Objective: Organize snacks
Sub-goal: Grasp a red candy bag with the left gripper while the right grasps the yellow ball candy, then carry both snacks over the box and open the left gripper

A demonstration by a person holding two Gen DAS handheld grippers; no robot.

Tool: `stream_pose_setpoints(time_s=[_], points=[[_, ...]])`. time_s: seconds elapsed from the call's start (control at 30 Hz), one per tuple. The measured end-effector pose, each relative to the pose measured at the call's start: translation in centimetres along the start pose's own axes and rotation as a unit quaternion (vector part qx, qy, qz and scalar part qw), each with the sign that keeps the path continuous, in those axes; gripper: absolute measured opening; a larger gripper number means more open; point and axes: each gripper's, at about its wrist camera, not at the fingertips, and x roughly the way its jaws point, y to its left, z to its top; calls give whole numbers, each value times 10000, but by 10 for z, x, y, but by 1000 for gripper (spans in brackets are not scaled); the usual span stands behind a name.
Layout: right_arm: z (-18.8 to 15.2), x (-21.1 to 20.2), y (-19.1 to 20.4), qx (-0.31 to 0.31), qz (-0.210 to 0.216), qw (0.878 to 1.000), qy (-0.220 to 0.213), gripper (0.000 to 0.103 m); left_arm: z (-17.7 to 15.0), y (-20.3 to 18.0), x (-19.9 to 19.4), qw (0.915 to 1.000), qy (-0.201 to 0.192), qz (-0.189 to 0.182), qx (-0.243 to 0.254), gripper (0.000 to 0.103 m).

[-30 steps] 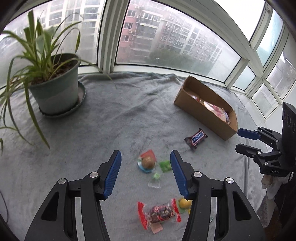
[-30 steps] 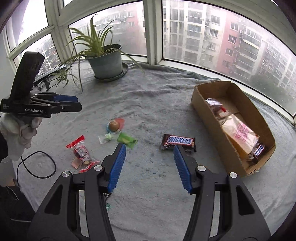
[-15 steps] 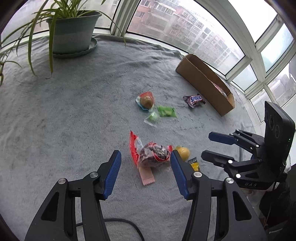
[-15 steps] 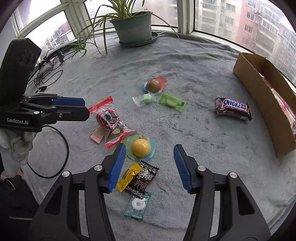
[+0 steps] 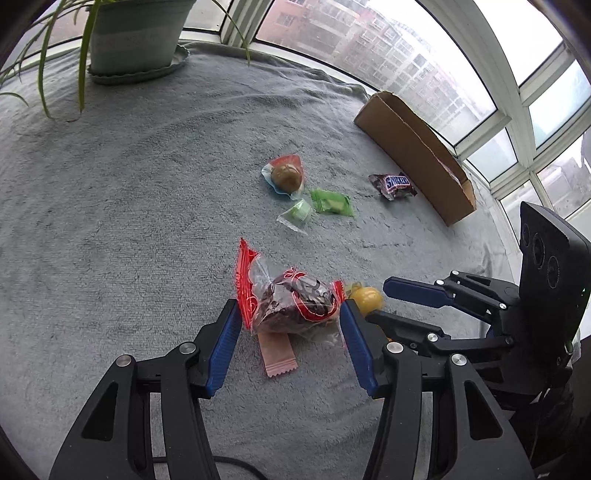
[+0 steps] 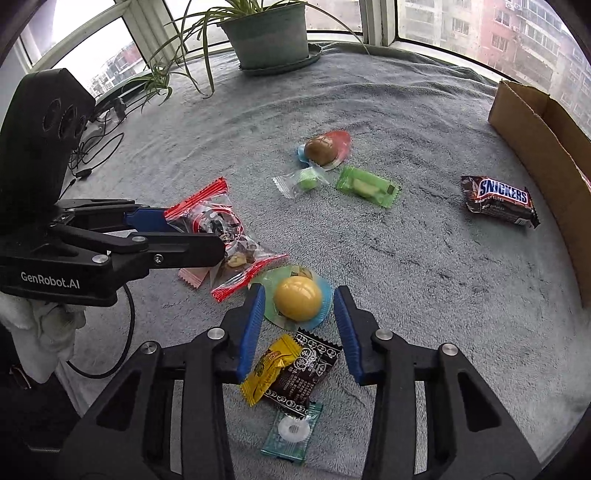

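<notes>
Snacks lie scattered on a grey blanket [image 5: 110, 221]. My left gripper [image 5: 289, 310] is open and straddles a clear bag with red ends [image 5: 291, 302], its pads just beside the wrapper. In the right wrist view the same bag [image 6: 218, 225] sits between the left gripper [image 6: 192, 234] fingers. My right gripper [image 6: 299, 295] is closing around a yellow ball candy [image 6: 297, 299] in a teal wrapper; the pads stand clear of the ball. A Snickers bar [image 6: 498, 199] lies near the cardboard box [image 6: 535, 136].
A brown ball candy [image 6: 321, 149], a green packet [image 6: 369, 186] and a small clear candy [image 6: 303, 181] lie mid-blanket. Yellow and dark packets [image 6: 288, 373] and a mint [image 6: 291, 430] lie below the right fingers. A potted plant [image 6: 269, 33] stands behind; a cable [image 6: 125, 332] hangs left.
Both grippers have come down and closer to the snacks: the left now flanks the red-ended bag, the right flanks the yellow ball. The right jaws have narrowed.
</notes>
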Motion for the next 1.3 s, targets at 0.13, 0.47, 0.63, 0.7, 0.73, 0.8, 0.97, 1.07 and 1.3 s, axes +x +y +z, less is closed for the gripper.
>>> stream_pose_setpoints(time_s=[0.13, 0.47, 0.63, 0.7, 0.73, 0.8, 0.97, 1.07, 1.3], points=[[0, 5, 0, -13, -35, 10000, 44, 33, 1, -2, 5, 10000, 17, 7, 50, 54], [0, 6, 5, -133, -127, 9998, 4, 29, -1, -5, 7, 9998, -116, 44, 138, 41], [-2, 5, 6, -102, -171, 9998, -40, 29, -3, -8, 5, 9993, -223, 121, 262, 38], [-3, 2, 3, -35, -168, 9998, -84, 29, -4, -7, 4, 9994, -263, 104, 209, 37], [-3, 0, 1, 4, -185, 9997, -128, 29, -4, -7, 3, 9994, -278, 105, 198, 36], [-2, -5, -3, 82, -181, 9996, -201, 29, -4, -6, 1, 9994, -299, 88, 160, 36], [0, -19, -13, 204, -253, 9987, -391, 29, -1, 0, -7, 9991, -423, 24, -28, 34], [1, -30, -19, 284, -284, 9978, -521, 29, 3, 0, -13, 9988, -485, -28, -77, 34], [8, -59, -38, 476, -491, 9939, -866, 29, 21, -9, -23, 9979, -617, -207, -21, 33]])
